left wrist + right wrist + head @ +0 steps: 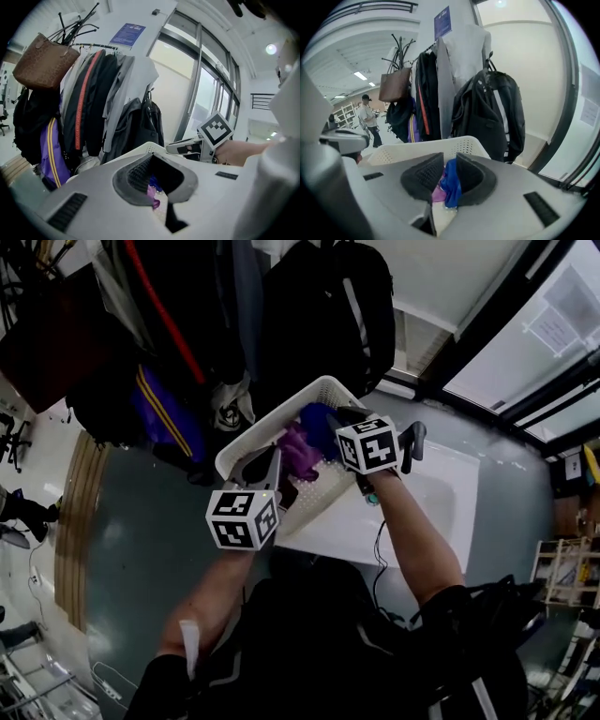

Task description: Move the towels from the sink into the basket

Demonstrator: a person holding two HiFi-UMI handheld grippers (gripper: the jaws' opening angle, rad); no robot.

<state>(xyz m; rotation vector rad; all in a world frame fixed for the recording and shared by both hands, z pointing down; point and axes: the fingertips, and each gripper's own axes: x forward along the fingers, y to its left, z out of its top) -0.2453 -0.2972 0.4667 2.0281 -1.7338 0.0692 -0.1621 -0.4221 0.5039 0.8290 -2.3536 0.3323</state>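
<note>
Head view shows a white perforated plastic basket (pixel 281 413) at mid-frame, overlapping the 10 o'clock end of a white rectangular sink (pixel 441 488). A crumpled purple cloth towel (pixel 298 454) lies inside the basket. At its 1 o'clock, a bright blue cloth towel (pixel 317 423) sits over the basket's inside, pinched by the right gripper (pixel 339 420), which reaches in from 4 o'clock. The right gripper view bears this out: both dark ribbed pads (pixel 424 176) press on the blue fold, with the purple towel just beneath it. The left gripper (pixel 267 465) comes in from 7 o'clock, its tips at the basket's near rim. In the left gripper view its jaws stand apart with nothing gripped, and the towels show beyond the gap. Dark jackets and a black backpack (pixel 328 306) hang at 12 o'clock beyond the basket.
</note>
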